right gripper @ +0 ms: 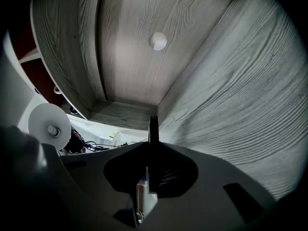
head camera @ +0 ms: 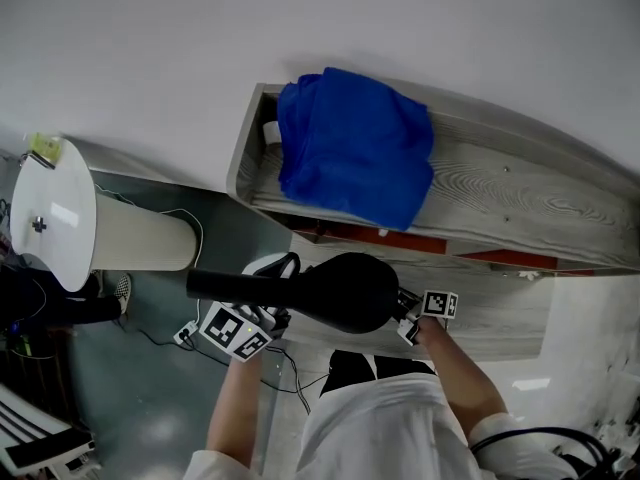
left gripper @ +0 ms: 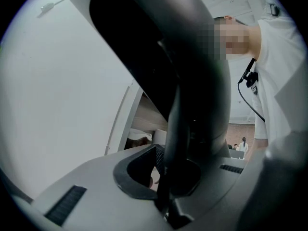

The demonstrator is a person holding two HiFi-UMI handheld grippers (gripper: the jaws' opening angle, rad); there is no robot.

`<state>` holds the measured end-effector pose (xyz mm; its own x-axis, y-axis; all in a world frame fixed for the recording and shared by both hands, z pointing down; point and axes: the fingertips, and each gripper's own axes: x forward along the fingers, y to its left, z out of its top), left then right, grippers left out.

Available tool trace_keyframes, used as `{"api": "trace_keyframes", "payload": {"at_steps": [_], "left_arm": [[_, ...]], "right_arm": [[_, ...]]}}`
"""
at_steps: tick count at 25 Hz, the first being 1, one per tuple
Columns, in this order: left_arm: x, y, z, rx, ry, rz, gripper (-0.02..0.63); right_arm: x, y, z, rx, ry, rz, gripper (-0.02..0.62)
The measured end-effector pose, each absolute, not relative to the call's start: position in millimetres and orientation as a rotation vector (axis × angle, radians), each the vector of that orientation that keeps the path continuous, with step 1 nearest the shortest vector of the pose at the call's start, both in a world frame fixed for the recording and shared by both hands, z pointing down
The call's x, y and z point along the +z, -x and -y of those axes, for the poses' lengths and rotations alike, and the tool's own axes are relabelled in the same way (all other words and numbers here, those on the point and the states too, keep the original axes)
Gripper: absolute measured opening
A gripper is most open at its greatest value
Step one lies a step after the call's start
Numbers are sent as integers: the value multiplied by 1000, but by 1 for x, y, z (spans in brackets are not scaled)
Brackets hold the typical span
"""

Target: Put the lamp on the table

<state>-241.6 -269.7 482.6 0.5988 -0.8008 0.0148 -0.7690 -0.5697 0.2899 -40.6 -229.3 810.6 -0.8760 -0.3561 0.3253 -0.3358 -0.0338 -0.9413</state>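
Note:
A black lamp (head camera: 340, 290) with a domed body and a dark stem sticking out to the left hangs in the air between both grippers, in front of the grey wood table (head camera: 520, 198). My left gripper (head camera: 272, 316) is shut on the lamp's curved black part (left gripper: 192, 81), which fills the left gripper view. My right gripper (head camera: 408, 320) grips the lamp's right side. In the right gripper view a thin black edge of the lamp (right gripper: 153, 129) stands clamped between the jaws of the right gripper (right gripper: 151, 165), with grey wood boards (right gripper: 231, 90) close ahead.
A blue cloth (head camera: 355, 148) lies bunched on the left part of the table, inside its raised rim (head camera: 243, 138). A white disc on a pale cylinder (head camera: 60, 213) lies at the left over a grey floor with cables (head camera: 185, 333). The white wall (head camera: 300, 18) runs behind.

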Motion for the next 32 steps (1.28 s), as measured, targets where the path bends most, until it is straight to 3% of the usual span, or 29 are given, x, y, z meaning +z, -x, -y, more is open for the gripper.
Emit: {"api": "trace_keyframes", "payload": {"at_steps": [32], "left_arm": [[516, 250, 271, -190, -2552, 1201, 8]], "right_arm": [[848, 50, 219, -2115, 914, -2129, 40]]}}
